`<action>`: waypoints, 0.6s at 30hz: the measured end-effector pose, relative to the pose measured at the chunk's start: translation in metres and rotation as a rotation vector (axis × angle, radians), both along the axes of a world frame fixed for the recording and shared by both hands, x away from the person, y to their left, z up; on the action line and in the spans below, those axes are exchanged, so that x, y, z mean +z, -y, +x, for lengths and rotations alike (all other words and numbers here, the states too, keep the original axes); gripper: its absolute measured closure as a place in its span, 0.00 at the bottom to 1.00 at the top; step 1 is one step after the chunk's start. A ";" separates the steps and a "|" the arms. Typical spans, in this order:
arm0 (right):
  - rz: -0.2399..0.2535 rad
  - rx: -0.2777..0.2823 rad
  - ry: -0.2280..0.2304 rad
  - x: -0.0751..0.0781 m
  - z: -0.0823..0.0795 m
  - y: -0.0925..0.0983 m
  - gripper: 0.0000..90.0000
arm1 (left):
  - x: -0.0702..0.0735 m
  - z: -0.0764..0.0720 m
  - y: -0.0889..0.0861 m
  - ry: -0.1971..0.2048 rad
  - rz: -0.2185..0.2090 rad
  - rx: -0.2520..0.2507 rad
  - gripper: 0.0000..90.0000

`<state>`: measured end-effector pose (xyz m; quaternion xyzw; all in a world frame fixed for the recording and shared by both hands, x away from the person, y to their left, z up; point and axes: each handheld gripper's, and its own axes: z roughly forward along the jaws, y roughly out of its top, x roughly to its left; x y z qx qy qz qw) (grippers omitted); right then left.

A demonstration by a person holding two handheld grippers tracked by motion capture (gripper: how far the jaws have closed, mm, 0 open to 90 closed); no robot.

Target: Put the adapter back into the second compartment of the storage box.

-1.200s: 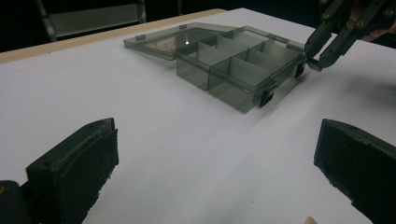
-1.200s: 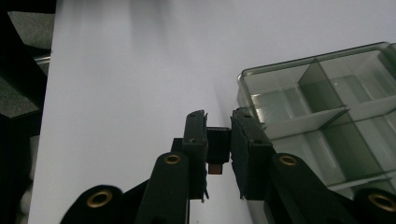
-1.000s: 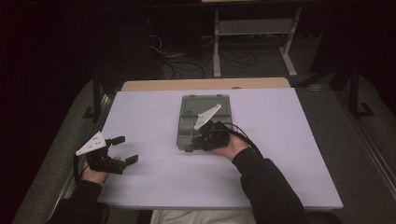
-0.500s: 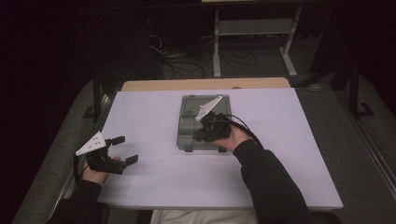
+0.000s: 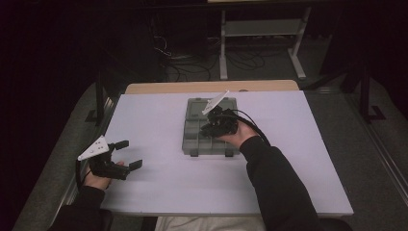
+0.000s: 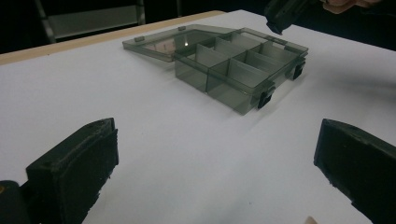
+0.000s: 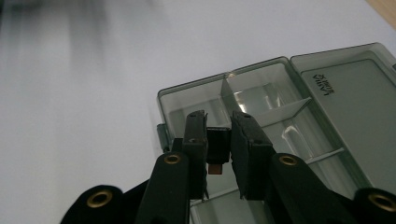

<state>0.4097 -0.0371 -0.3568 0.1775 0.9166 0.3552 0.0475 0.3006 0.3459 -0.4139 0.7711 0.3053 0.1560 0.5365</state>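
**Small black part clamped above open organizer box**

Left gripper point(image 5: 126, 155): jaws spread wide, nothing between, near the table's left edge. Right gripper point(image 7: 218, 133): jaws narrowed onto a small black part point(image 7: 217, 145), above the grey compartment box point(image 5: 192, 139), lid laid open flat. Box's long axis toward the far edge; part's own direction probably along the jaws.

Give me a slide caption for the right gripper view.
Right gripper shut on a small black part above the open compartment box.
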 end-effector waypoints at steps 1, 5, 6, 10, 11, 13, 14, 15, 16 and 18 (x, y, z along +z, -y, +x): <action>-0.002 -0.002 0.003 0.000 0.002 0.000 0.83 | 0.000 0.000 0.000 0.000 0.000 0.000 0.00; -0.010 -0.004 0.004 0.003 0.009 -0.004 0.83 | 0.000 0.001 -0.001 0.000 0.000 0.000 0.00; -0.012 -0.005 0.006 0.004 0.010 -0.005 0.83 | 0.000 0.001 -0.001 0.000 0.000 0.000 0.00; -0.012 -0.012 0.006 0.006 0.015 -0.007 0.83 | 0.000 0.001 0.000 0.000 -0.002 -0.001 0.00; -0.016 -0.013 0.007 0.007 0.016 -0.007 0.83 | 0.000 0.001 0.000 0.000 -0.002 -0.001 0.00; -0.017 -0.020 0.007 0.007 0.019 -0.008 0.83 | 0.000 0.001 0.000 -0.001 -0.001 -0.002 0.00; -0.017 -0.023 0.009 0.007 0.021 -0.008 0.83 | 0.000 0.001 0.000 -0.002 -0.002 -0.001 0.00; -0.020 -0.026 0.009 0.008 0.023 -0.008 0.83 | -0.001 0.001 -0.001 -0.004 -0.002 0.001 0.00; -0.022 -0.029 0.009 0.008 0.025 -0.009 0.83 | -0.001 0.002 -0.001 -0.007 -0.001 0.002 0.00; -0.026 -0.033 0.012 0.008 0.029 -0.009 0.83 | -0.001 0.002 -0.001 -0.006 -0.001 0.001 0.00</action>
